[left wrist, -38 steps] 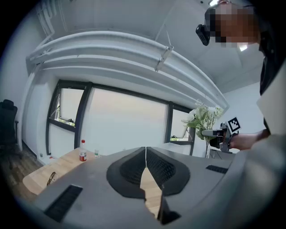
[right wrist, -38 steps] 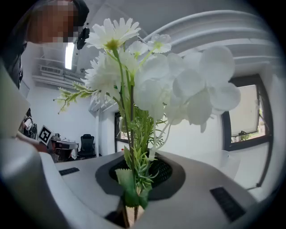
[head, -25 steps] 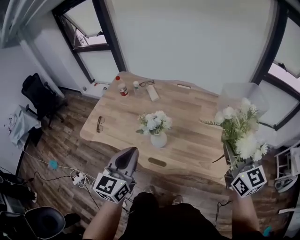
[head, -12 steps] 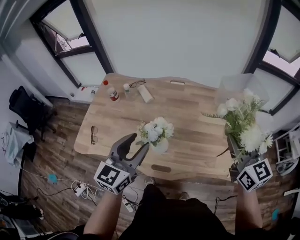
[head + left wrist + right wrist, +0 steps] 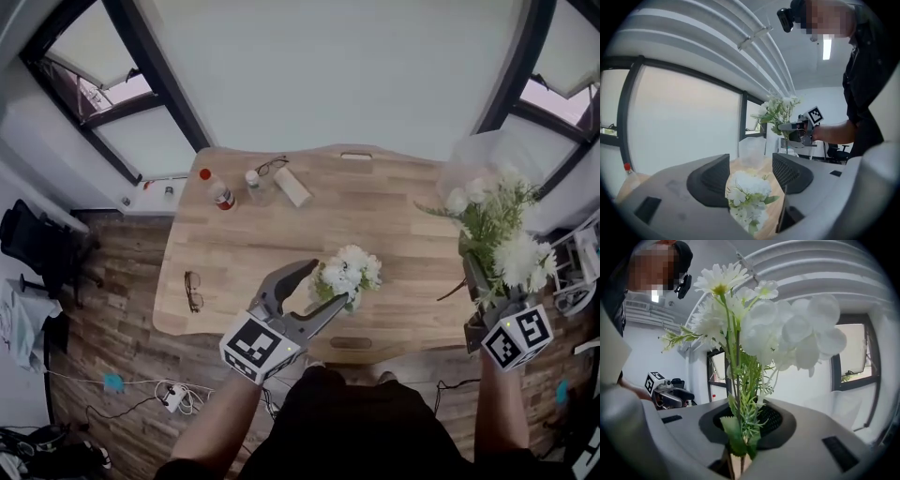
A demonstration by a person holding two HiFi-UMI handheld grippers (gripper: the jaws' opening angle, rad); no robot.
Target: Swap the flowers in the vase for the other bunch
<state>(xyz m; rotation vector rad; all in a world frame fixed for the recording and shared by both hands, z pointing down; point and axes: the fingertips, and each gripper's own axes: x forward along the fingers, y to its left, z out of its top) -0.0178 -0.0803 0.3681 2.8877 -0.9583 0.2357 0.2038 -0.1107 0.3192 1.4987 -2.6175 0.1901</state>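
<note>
The flowers point(image 5: 350, 270) stand near the front edge of the wooden surface point(image 5: 394, 225), roughly at its middle; their vase is hidden under the blooms and the jaw in front of them. The left hand-held gripper point(image 5: 324, 286) comes at the flowers from the front left. Its jaws are opening, one to each side of the white blooms, and neither pad presses on them, so it is released. The right hand-held gripper point(image 5: 474, 286) is well to the right of the flowers, past the surface's right edge, clenched on the green stems of the other bunch point(image 5: 497, 239), which it holds upright with its white heads above the jaws. Behind that bunch, far right of the flowers, lies a crumpled clear wrap point(image 5: 478, 155). Beyond the flowers to the back left, at the far edge, are a red-capped bottle point(image 5: 215, 189), a small clear bottle point(image 5: 252, 181), a pair of glasses point(image 5: 273, 167) and a pale block point(image 5: 293, 187), all close together. A second pair of glasses point(image 5: 192, 292) lies left of the flowers by the left edge. A slot point(image 5: 349, 343) is cut in the surface just in front of the flowers. On the wood floor to the far left stands a black chair point(image 5: 36, 251).
</note>
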